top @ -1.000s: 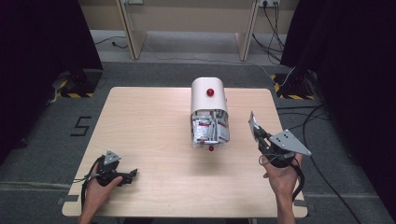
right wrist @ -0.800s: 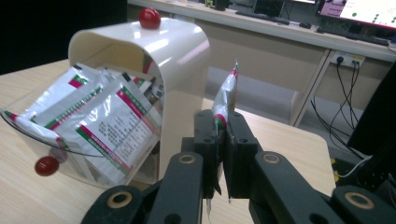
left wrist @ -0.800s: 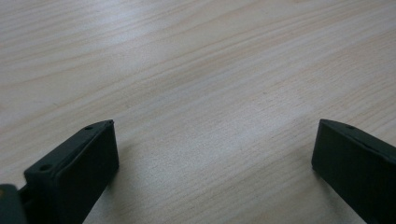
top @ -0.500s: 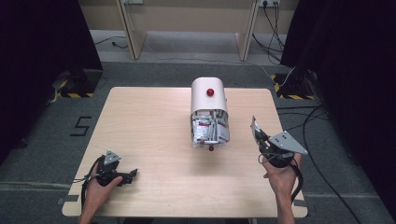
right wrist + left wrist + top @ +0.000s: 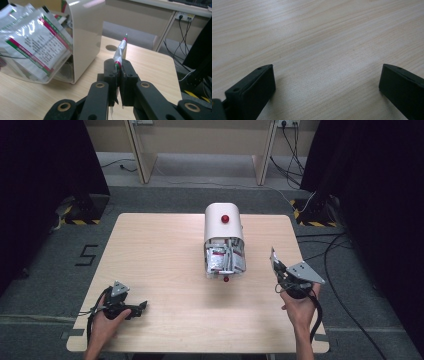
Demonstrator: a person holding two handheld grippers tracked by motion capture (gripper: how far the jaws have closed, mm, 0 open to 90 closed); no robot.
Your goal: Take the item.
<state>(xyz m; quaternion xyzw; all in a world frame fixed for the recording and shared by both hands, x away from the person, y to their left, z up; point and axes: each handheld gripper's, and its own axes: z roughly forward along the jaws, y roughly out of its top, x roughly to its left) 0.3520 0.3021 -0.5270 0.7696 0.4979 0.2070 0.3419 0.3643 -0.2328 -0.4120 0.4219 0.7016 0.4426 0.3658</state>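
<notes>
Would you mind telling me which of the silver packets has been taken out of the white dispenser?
The packet pinched upright between the right gripper fingers, clear of the dispenser; the other packets sit stacked in its open front.

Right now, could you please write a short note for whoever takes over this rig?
Right gripper: shut on one sachet, held edge-up, clear of the dispenser.
Left gripper: open, jaws wide apart, low over the table near its front left corner.
Dispenser: mid-table, its open front tray packed with more sachets.
Done: one sachet pulled out.
Left: probably setting it down; I cannot tell where.
</notes>
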